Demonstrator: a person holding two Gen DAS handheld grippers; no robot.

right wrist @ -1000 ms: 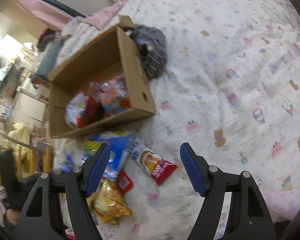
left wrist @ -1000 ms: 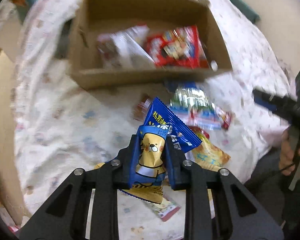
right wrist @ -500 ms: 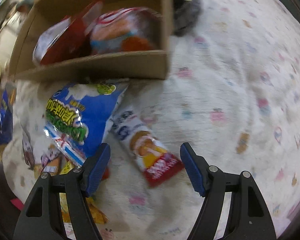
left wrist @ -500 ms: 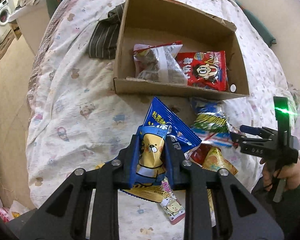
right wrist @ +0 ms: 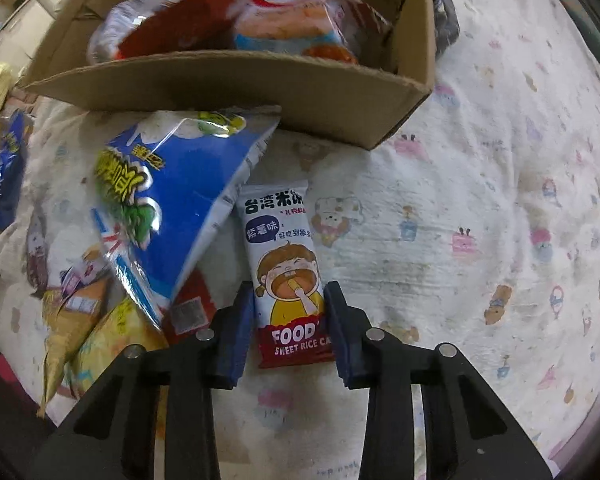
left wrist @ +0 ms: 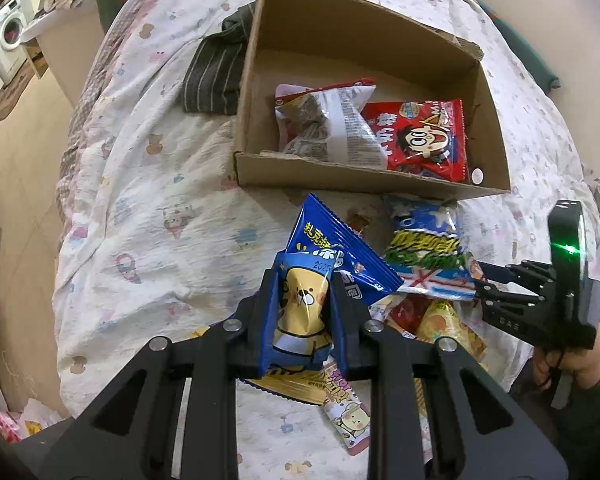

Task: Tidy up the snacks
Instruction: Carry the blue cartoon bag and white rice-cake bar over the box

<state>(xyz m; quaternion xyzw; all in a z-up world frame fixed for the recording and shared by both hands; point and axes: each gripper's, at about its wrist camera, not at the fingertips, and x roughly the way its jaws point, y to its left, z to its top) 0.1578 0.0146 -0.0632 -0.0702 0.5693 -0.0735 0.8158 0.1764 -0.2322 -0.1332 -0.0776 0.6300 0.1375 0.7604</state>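
Observation:
My left gripper (left wrist: 302, 292) is shut on a blue snack bag with a yellow cartoon animal (left wrist: 324, 248), held above the bed in front of the cardboard box (left wrist: 340, 178). The box holds a clear-and-red bag (left wrist: 332, 120) and a red cartoon bag (left wrist: 424, 140). My right gripper (right wrist: 288, 304) has closed in on a white and red sweet rice cake packet (right wrist: 288, 256) lying on the bedspread; the pads touch or nearly touch its sides. The right gripper also shows in the left wrist view (left wrist: 500, 284).
A large blue chip bag (right wrist: 168, 192) leans against the box front (right wrist: 228, 84), over yellow and red packets (right wrist: 88, 320). A pink-white stick packet (left wrist: 346, 412) lies under the left gripper. Striped dark cloth (left wrist: 216, 72) lies left of the box. Bed edge at left.
My right gripper moved forward and down over the rice cake packet and narrowed its jaws around it. The left gripper kept hold of the blue bag and stayed almost still.

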